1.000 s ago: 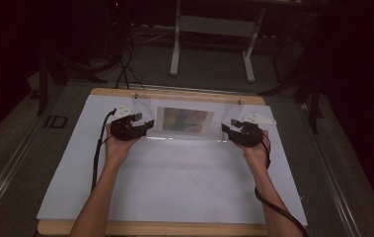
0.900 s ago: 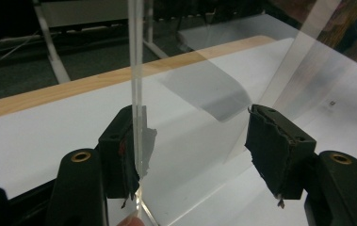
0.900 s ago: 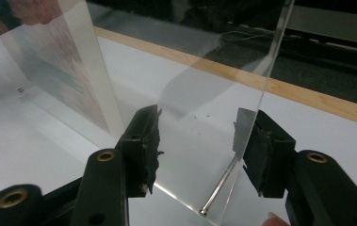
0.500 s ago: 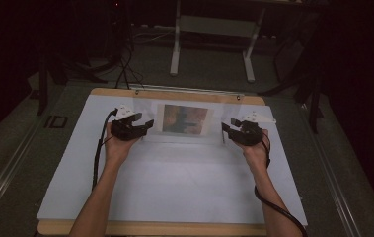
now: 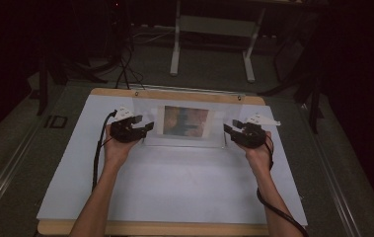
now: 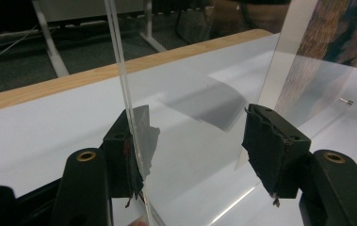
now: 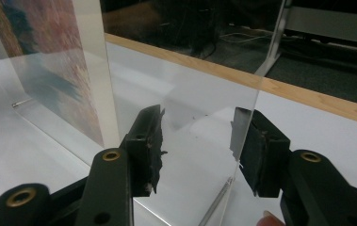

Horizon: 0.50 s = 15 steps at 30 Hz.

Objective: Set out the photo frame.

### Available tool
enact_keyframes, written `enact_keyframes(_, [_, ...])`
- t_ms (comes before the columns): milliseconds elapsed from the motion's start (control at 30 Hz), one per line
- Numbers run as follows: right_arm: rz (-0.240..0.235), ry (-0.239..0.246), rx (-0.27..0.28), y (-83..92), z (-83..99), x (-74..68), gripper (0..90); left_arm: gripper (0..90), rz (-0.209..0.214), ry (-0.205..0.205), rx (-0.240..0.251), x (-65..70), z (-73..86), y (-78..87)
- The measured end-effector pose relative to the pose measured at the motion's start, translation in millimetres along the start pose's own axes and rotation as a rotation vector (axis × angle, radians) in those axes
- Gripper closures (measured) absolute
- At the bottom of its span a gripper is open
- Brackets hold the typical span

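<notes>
Both tools' jaws closing further, acrylic frame [image 5: 184, 124] between, apparently ungripped

We see the acrylic picture frame [image 5: 184, 123] upright on the table [image 5: 174, 192], far side, between left gripper [image 5: 142, 129] and right gripper [image 5: 230, 131].

frame [image 5: 187, 140]: clear glossy acrylic | table [image 5: 174, 228]: matt white (wood-edged)
</notes>
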State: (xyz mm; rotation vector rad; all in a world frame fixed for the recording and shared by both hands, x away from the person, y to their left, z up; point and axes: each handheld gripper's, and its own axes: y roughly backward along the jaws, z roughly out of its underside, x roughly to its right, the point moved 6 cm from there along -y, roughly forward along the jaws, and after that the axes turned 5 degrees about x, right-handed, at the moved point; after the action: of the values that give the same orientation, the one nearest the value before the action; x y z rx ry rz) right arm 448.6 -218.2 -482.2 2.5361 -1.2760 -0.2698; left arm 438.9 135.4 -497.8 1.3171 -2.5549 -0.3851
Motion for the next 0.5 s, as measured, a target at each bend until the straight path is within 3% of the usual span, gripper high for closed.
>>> enact_keyframes(500, [-0.011, -0.046, 0.007, 20.0, 6.3, -8.5, 53.3, 42.8, 0.017, 0.035, -0.019, 16.0, 4.8, 17.2])
